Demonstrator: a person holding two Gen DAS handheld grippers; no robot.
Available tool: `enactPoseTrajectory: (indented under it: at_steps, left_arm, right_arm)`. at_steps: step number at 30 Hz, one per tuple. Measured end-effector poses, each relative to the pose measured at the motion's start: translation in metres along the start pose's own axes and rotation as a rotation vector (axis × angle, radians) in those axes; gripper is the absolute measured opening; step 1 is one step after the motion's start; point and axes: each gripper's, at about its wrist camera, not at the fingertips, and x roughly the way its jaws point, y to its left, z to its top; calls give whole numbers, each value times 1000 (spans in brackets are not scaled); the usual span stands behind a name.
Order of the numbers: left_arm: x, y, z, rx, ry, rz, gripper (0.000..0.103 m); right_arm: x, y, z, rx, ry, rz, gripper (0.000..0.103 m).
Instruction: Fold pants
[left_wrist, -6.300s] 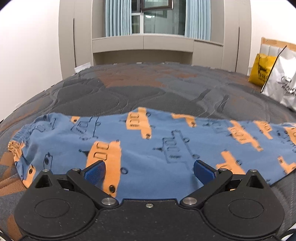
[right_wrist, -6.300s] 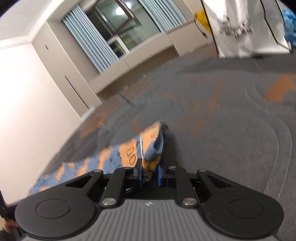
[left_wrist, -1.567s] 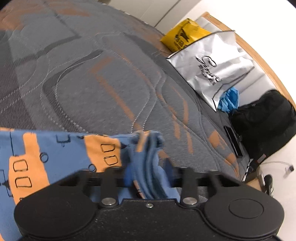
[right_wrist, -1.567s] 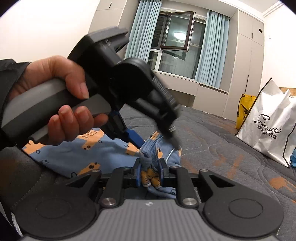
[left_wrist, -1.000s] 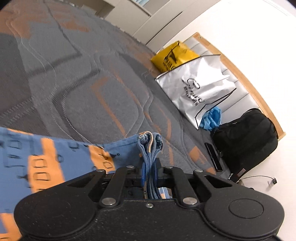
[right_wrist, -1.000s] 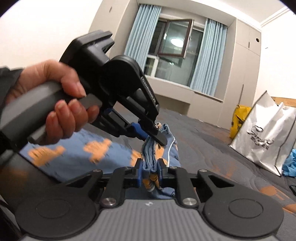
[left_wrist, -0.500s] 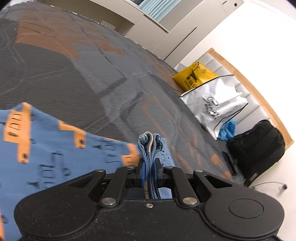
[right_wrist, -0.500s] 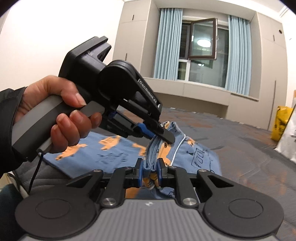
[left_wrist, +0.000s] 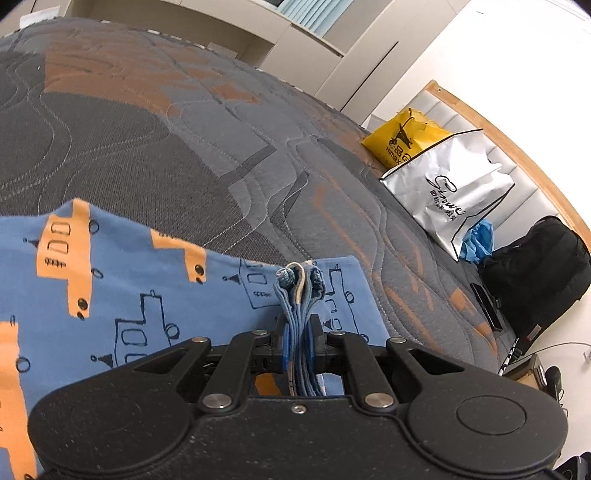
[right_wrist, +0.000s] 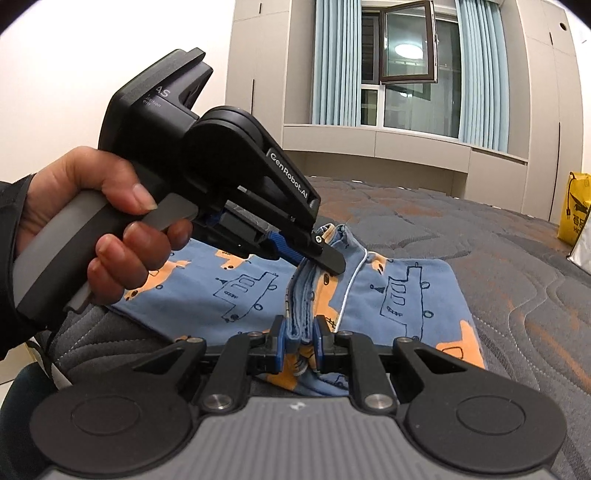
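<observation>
blue cotton pants with orange vehicle print (left_wrist: 122, 280) lie on the grey quilted bed (left_wrist: 184, 147) — soft, light, floppy. left gripper (left_wrist: 298, 341) and right gripper (right_wrist: 298, 341) fingers each pinch bunched edge layers — hold all plies together or they slip.

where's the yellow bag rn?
Left wrist view: yellow bag sits upper right on the far edge of the bed, right behind the silver shopping bag. Right wrist view catches it at the far right edge.
</observation>
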Motion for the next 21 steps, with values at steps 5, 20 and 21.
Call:
enactPoseTrajectory:
  at_steps: [5, 20, 21]
  left_arm:
    - [-24, -3, 7, 68, -15, 43, 10]
    - [-76, 74, 3, 76, 21, 263, 10]
    - [-73, 78, 3, 68, 27, 262, 10]
  right_arm:
    - [0, 13, 7, -34, -22, 36, 17]
    - [46, 87, 27, -124, 10, 278, 18]
    - [50, 90, 26, -137, 21, 275, 18]
